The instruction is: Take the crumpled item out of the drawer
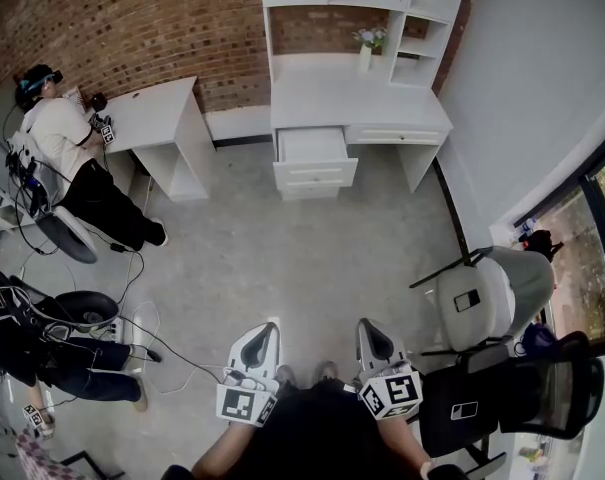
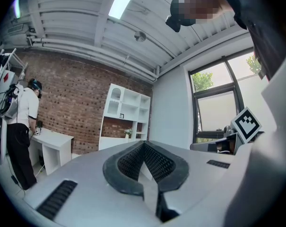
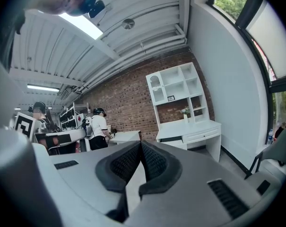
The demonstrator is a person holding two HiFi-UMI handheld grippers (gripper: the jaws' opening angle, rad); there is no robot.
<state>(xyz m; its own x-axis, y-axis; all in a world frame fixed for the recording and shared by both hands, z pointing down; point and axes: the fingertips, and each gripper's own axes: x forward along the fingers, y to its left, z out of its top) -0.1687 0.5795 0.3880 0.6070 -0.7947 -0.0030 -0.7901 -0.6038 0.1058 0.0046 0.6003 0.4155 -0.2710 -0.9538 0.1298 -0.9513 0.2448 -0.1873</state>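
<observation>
A: Where's the crumpled item?
B: Can't make it out at this range. The drawer (image 1: 315, 148) stands pulled open under the white surface (image 1: 357, 103), across the floor (image 1: 282, 258)
A: Tools?
B: Left tool (image 1: 254, 353) clenched, pads together, nothing between. Right tool (image 1: 374, 346) same, clenched and empty. Both low by the person's body, well apart from the drawer
A: Anything else?
B: Vase (image 1: 365, 56) on the surface, chair (image 1: 502, 278) at right, a person (image 1: 62, 128) at left by the brick wall

White desk (image 1: 322, 98), drawer (image 1: 315, 146) pulled open, vase (image 1: 365, 58) on its top, grey floor (image 1: 312, 258) beneath
</observation>
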